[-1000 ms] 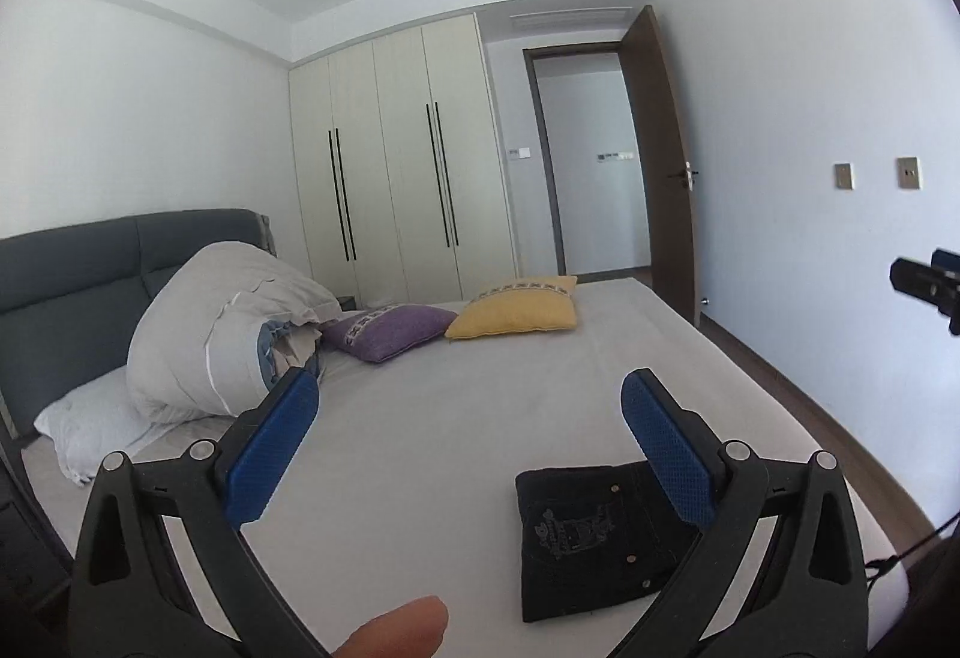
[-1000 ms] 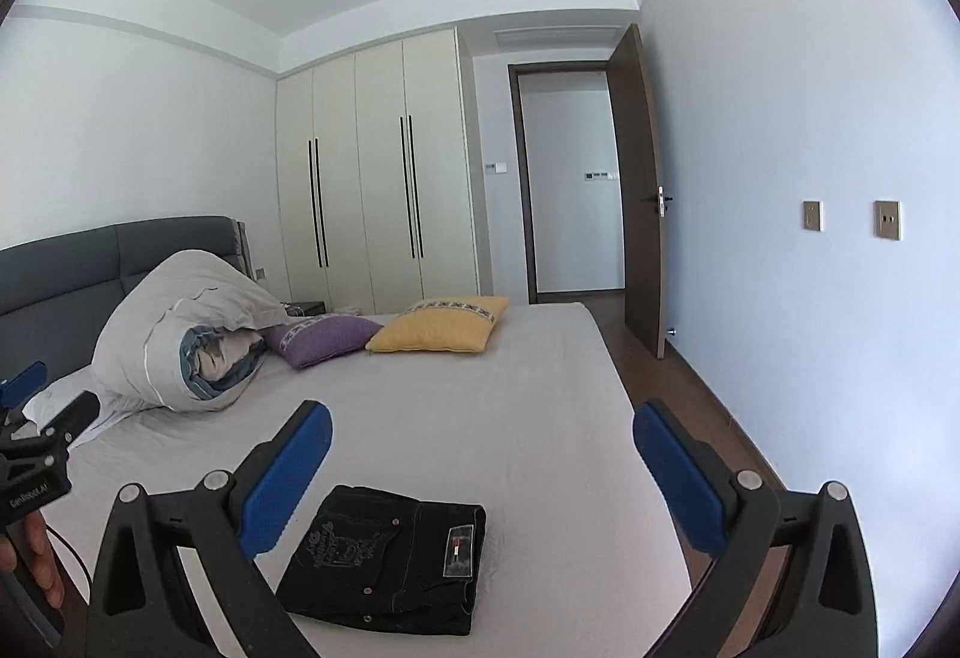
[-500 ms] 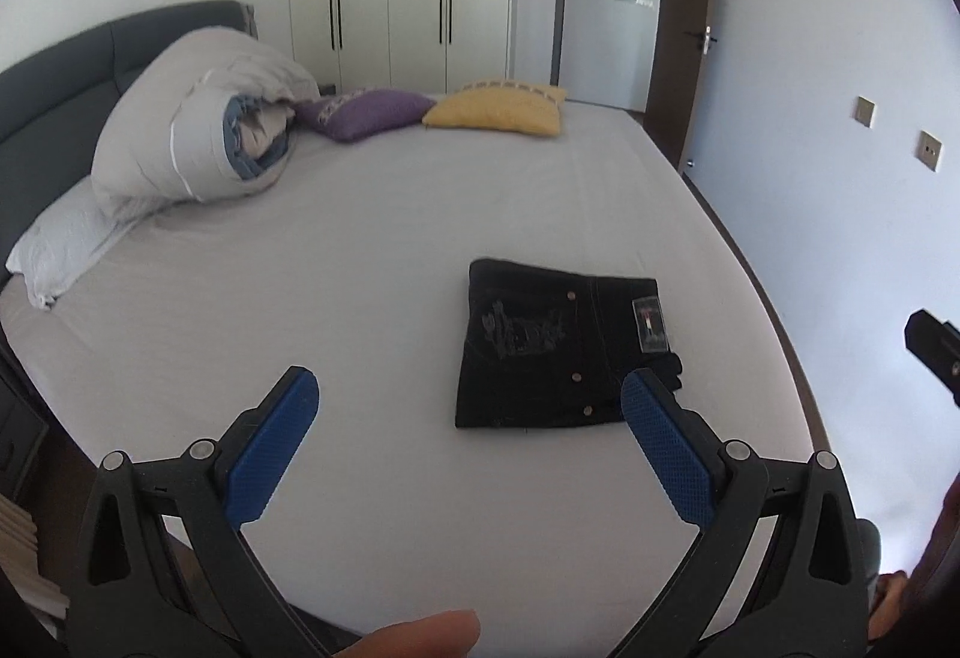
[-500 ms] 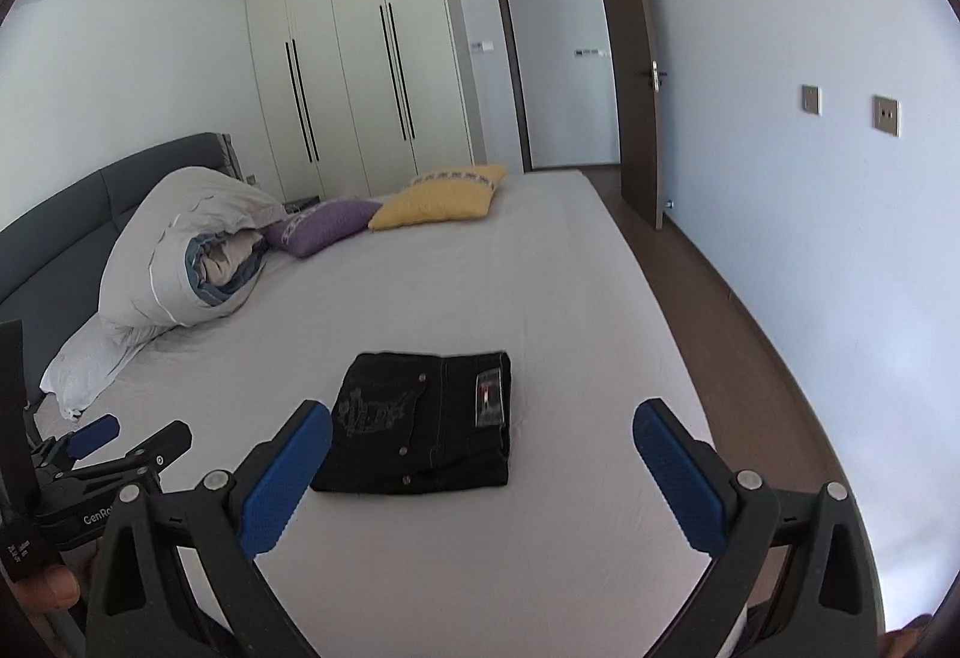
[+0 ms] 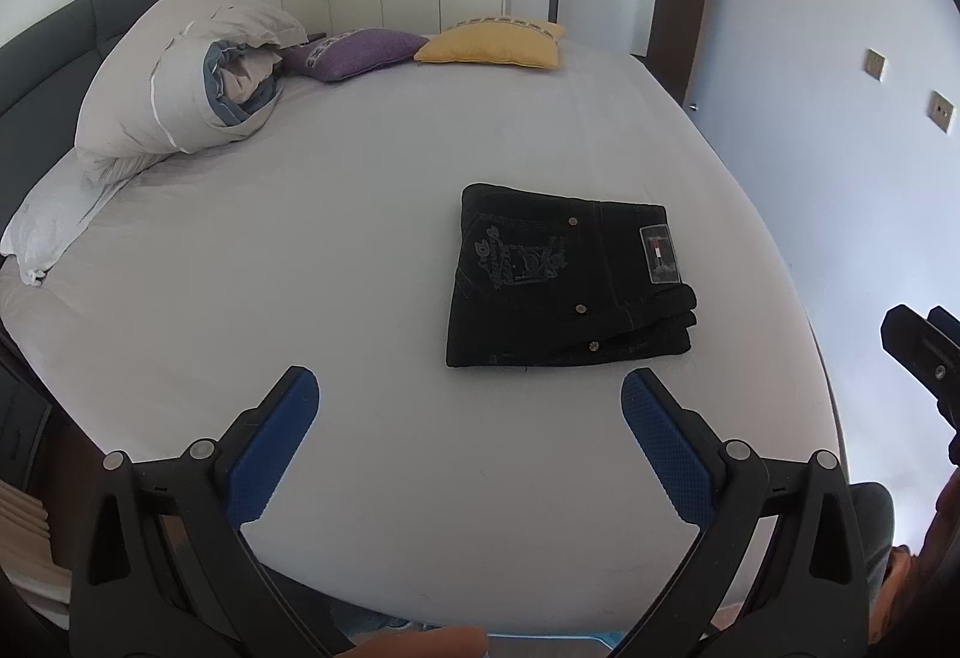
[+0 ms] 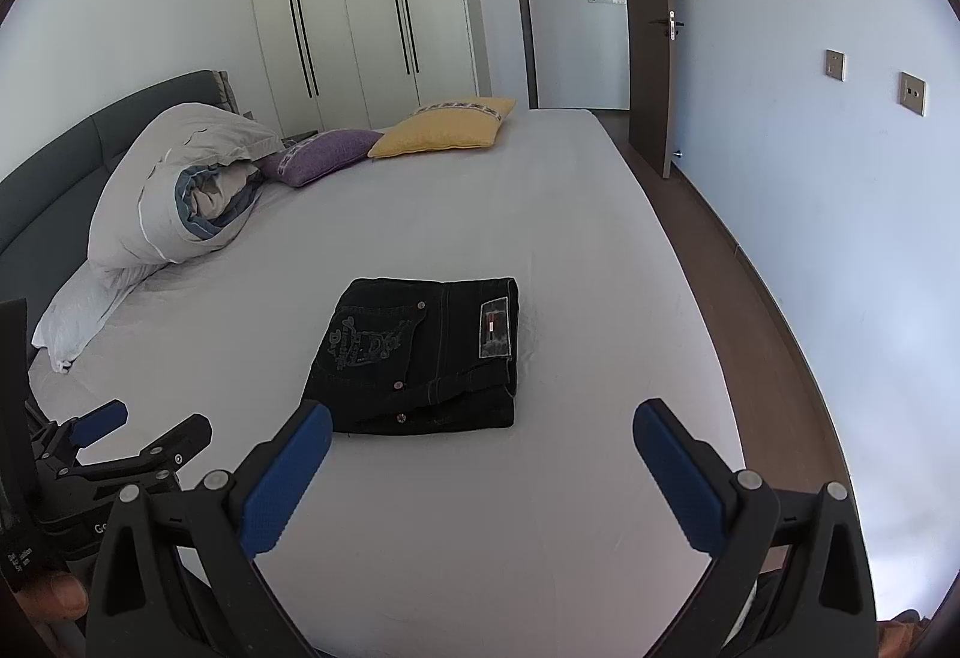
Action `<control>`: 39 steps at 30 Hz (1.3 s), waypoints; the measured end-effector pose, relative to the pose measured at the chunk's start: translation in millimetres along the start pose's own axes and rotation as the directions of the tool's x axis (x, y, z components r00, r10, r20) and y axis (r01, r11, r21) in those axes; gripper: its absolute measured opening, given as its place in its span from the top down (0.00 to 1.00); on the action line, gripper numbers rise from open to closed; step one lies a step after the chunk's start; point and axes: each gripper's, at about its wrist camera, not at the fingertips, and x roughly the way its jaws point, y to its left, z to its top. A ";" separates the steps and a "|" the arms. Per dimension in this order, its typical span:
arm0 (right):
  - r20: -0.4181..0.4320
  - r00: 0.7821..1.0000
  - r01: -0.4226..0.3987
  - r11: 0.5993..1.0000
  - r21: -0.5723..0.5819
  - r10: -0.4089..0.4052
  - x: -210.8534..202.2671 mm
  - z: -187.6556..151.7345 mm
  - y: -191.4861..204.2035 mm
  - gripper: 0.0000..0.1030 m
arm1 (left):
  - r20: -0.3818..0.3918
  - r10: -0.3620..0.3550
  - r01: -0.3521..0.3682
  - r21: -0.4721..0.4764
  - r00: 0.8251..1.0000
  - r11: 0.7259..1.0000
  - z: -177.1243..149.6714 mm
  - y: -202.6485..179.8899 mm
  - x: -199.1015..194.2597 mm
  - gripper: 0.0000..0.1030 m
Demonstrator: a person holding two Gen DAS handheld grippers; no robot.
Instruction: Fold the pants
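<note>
Near the foot edge of the bed, toward its right side, lies one pair of black pants, folded into a compact rectangle. Two grippers hang above that edge, apart from the cloth: the left gripper and the right gripper, each with its blue fingers spread wide and holding nothing. By the headboard sit one rolled duvet, one white pillow, one purple cushion and one yellow cushion.
</note>
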 end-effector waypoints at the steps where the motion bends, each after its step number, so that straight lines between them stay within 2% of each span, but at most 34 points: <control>1: -0.002 1.000 -0.001 1.000 -0.001 0.001 -0.1 0.3 0.2 0.00 | -0.002 0.000 0.000 -0.002 1.000 1.000 0.1 0.5 0.2 0.00; 39: -0.033 0.999 -0.019 1.000 -0.016 0.019 9.4 -6.8 8.0 0.00 | -0.037 -0.010 0.009 -0.022 0.999 1.000 -4.0 0.7 13.2 0.00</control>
